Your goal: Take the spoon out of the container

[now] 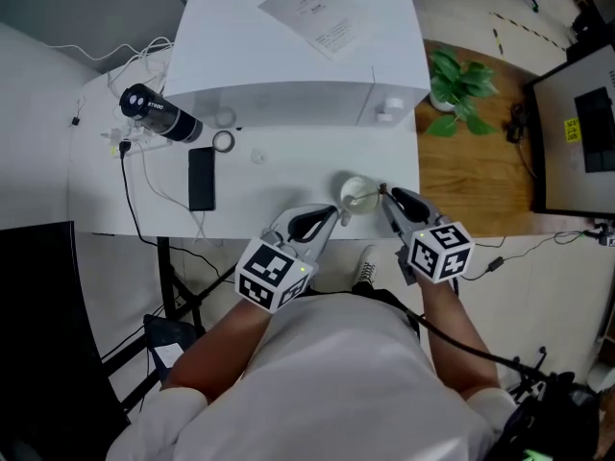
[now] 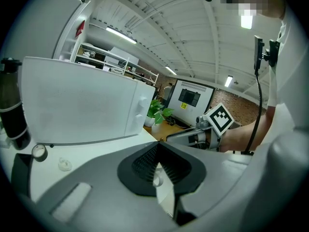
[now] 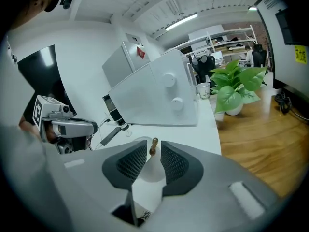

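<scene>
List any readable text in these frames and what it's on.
No text reads clearly.
Black bottle: white lettering, blurred.
Paper on the white box: print too small.
Yellow label beside the dark screen: too small.
Red sign on the cabinet: blurred.

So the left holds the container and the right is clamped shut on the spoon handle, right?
Not clamped: in the right gripper view the right gripper has its jaws apart, either side of the spoon handle. The left gripper does hold the container.
</scene>
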A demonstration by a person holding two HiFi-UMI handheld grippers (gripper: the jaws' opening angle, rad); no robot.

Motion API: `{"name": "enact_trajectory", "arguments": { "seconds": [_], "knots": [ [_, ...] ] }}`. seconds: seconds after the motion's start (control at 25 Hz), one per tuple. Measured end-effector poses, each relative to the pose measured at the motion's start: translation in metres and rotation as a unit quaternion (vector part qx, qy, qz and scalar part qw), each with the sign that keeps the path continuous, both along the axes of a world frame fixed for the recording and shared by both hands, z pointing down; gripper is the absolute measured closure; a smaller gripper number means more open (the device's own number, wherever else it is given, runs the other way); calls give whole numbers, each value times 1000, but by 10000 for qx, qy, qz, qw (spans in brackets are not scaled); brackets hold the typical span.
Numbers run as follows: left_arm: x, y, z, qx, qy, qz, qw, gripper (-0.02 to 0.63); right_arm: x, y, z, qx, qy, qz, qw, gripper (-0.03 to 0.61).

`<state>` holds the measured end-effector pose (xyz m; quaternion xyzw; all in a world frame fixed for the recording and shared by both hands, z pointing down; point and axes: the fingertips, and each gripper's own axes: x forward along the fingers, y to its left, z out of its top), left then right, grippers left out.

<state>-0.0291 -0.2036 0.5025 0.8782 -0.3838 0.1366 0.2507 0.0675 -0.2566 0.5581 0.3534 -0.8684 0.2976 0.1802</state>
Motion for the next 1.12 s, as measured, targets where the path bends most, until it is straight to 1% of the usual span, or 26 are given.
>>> {"name": "enact_trajectory", "arguments": {
  "seconds": [0.16, 0.44, 0.52, 0.64, 0.8, 1.12],
  "knots": [
    [-4, 0, 1, -34, -5, -73, 10000, 609, -4, -3, 9, -169, -56, -61, 9998, 482],
    [-12, 2, 2, -79, -6, -204, 9998, 609, -14, -4, 14, -239, -34, -186, 9995, 483],
    [-14, 2, 3, -87, -2, -240, 9997, 609, -15, -4, 16, -237, -17, -218, 9995, 486],
    [-14, 2, 4, -88, 9, -254, 9996, 609, -15, -3, 17, -214, -15, -218, 9995, 520],
    [-13, 3, 3, -87, 17, -221, 9997, 609, -14, -2, 15, -212, -11, -203, 9996, 520],
    [-12, 3, 1, -55, 26, -196, 9998, 609, -13, -3, 5, -62, -46, -138, 9999, 522]
  ]
}}
